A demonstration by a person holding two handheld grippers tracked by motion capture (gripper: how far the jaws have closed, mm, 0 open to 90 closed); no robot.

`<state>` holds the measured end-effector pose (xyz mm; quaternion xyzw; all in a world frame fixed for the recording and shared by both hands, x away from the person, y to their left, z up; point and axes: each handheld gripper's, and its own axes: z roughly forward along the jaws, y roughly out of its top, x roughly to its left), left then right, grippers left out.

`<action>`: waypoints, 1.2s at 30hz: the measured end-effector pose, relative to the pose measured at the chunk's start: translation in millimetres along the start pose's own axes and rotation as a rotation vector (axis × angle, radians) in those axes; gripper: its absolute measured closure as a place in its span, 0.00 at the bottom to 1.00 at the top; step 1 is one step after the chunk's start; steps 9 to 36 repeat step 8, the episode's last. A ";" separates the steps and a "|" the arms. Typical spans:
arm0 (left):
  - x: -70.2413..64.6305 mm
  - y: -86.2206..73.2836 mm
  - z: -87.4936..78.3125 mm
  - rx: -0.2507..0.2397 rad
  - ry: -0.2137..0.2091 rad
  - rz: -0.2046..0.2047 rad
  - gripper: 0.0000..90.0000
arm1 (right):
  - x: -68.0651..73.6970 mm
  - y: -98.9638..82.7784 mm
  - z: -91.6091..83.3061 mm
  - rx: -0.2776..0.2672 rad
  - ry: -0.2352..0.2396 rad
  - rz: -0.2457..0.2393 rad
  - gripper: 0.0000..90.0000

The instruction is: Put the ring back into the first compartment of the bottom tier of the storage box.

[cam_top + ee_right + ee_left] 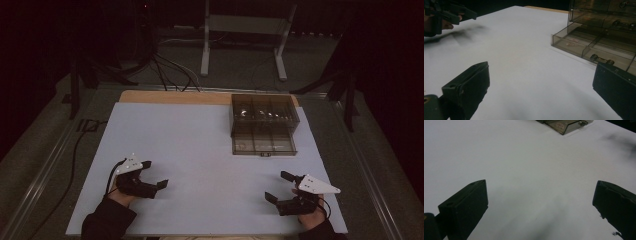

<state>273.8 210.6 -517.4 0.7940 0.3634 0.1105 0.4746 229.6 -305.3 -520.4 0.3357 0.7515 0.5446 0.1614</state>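
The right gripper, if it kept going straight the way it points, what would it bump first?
Probably nothing soon: ahead of the right gripper lies bare white tabletop. The clear plastic drawer box sits off to one side.

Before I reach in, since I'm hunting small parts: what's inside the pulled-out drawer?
The drawer has divided compartments; a small metal part lies in the near one. The right gripper jaw covers its nearest corner.

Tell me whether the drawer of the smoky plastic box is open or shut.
Open: the drawer sticks out from the box toward the person, its compartments uncovered.
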 end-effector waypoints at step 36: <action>6.8 -8.8 -6.0 -0.007 0.028 -0.043 0.01 | -0.4 -0.1 1.1 0.004 0.004 -0.005 0.01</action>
